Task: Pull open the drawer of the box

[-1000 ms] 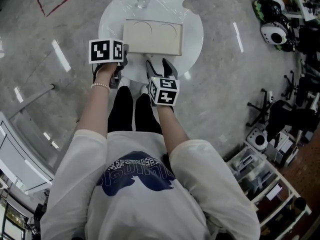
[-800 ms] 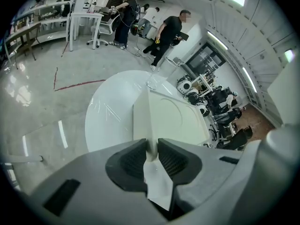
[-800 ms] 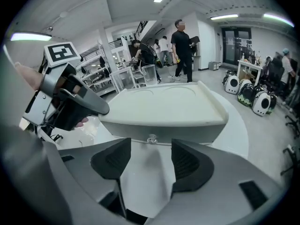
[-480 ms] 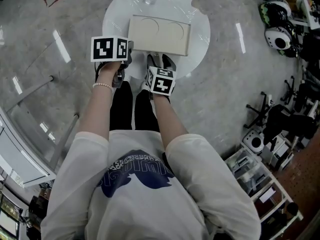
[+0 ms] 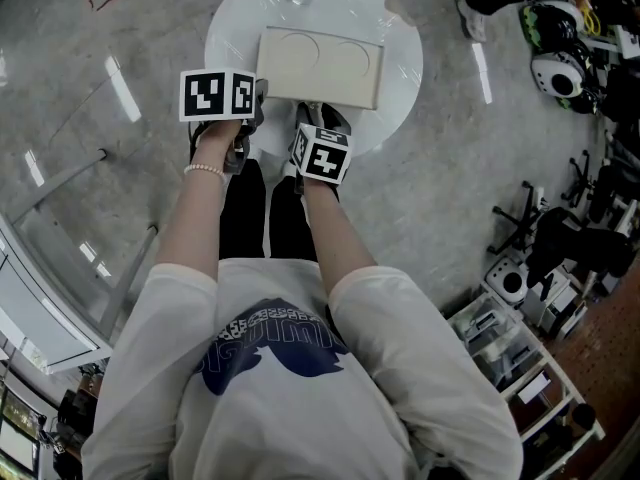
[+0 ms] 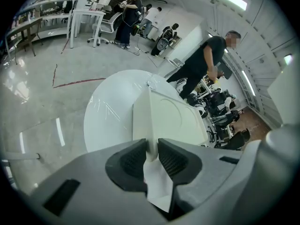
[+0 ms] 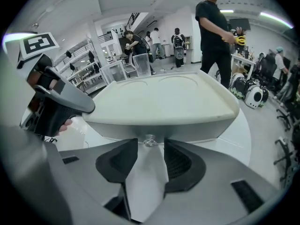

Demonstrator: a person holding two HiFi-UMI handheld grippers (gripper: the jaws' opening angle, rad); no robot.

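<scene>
You are at the grasp, just ahead of the pull. The cream box (image 5: 320,68) sits on the round white tabletop (image 5: 235,38), near edge toward you, and its drawer (image 7: 197,129) looks fully shut, with the front flush under the lid.

Your left tongs (image 6: 151,148) are clamped on the box's near left corner. The corner fills the gap between the pads, so that hand steadies the box.

Your right tongs (image 7: 150,144) are lined up on the small drawer knob (image 7: 150,140) at the middle of the front. Their jaws have just been closing and now stand partly apart. The knob sits between the tips with a sliver of gap showing on either side, so as far as I can judge they are not yet gripping it.

Next, finish closing until the pads bite the knob, then draw straight back toward yourself, level with the tabletop. Keep the left hold firm. The knob is small and shiny, so a slanted pull could slip off.
</scene>
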